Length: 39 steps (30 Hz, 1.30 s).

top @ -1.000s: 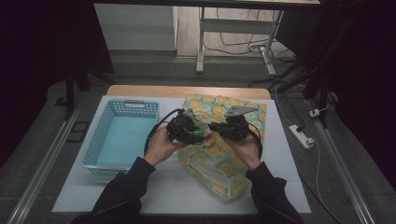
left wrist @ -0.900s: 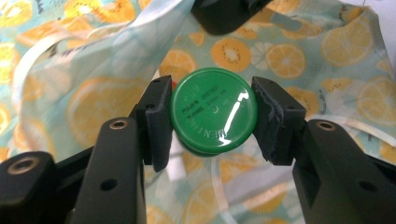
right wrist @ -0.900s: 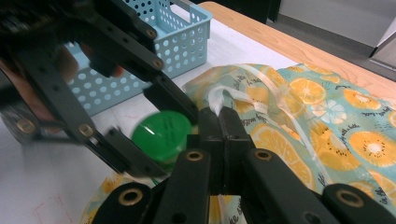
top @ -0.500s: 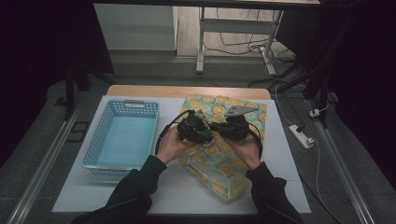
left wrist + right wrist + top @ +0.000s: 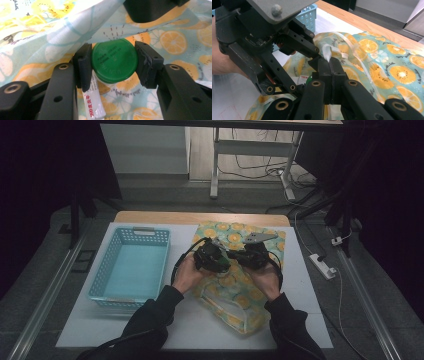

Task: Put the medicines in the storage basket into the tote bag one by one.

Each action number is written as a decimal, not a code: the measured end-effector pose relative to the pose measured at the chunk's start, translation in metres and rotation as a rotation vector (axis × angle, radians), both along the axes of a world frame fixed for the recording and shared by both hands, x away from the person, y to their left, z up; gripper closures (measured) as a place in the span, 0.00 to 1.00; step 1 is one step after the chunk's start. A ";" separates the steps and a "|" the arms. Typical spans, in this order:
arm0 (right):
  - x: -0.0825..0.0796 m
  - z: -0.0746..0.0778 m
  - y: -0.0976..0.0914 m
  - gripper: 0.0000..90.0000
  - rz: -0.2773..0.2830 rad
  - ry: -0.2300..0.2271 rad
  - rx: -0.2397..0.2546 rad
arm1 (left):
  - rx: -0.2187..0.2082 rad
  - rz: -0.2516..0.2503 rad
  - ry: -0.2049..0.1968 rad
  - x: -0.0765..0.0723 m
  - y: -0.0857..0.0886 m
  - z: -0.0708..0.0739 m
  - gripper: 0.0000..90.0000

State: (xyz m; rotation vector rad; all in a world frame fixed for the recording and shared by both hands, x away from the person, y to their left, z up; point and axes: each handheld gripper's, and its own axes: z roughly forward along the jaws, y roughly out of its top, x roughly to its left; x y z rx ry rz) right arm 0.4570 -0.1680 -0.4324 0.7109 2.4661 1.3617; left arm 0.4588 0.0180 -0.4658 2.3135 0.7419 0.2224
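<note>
At the mouth of a fruit-printed fabric bag [image 5: 240,285] on the white surface [image 5: 185,320], the right gripper [image 5: 329,65] has its fingers together, pinching up the bag's rim, while the left gripper [image 5: 112,65] has its fingers clamped on a small green-capped tube [image 5: 114,63]. The tube sits at the opening, not yet inside; dropping it in remains. A blue plastic basket [image 5: 131,265] stands alongside.

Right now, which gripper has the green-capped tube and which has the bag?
The left gripper clamps the green-capped tube, one pad on each side of the cap. The right gripper, jaws together, pinches the edge of the fruit-print bag.
</note>
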 end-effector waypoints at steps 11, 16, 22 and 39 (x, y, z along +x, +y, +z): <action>0.003 -0.001 -0.004 1.00 -0.013 0.002 0.005 | 0.008 0.004 -0.010 0.005 -0.002 -0.007 0.56; 0.003 -0.001 -0.003 1.00 -0.010 0.001 0.005 | -0.002 0.009 -0.021 0.001 -0.001 -0.001 0.41; 0.001 0.000 -0.002 1.00 -0.002 0.003 0.007 | -0.011 0.001 -0.012 -0.008 0.004 0.008 0.26; -0.001 -0.002 0.002 1.00 0.017 0.008 0.002 | -0.161 -0.045 0.056 -0.035 0.028 0.014 0.00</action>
